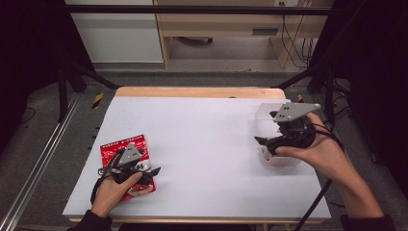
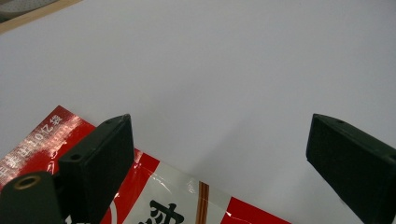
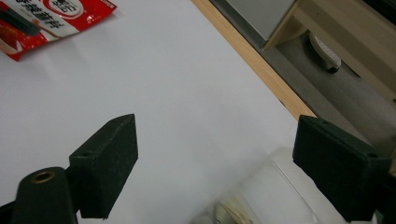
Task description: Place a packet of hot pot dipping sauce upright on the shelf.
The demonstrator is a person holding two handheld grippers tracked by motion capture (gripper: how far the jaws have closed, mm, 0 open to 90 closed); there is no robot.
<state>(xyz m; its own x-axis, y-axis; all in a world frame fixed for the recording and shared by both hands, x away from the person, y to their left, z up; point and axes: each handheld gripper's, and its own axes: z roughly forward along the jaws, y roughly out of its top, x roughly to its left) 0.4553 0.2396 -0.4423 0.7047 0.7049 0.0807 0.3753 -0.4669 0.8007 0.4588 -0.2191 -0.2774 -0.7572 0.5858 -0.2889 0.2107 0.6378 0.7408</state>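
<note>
Low at the lower left of the high view, the left gripper (image 1: pixel 153 172) rests over a red snack packet (image 1: pixel 111 146) lying flat on the white table cover (image 1: pixel 202 144); in the left gripper view its jaws stand wide apart with nothing between them, the packet (image 2: pixel 46 140) under the left jaw. Farther up at the right of the high view, the right gripper (image 1: pixel 262 144) hangs released over a clear plastic container (image 1: pixel 284 161), whose rim (image 3: pixel 271 186) sits low between its spread jaws.
</note>
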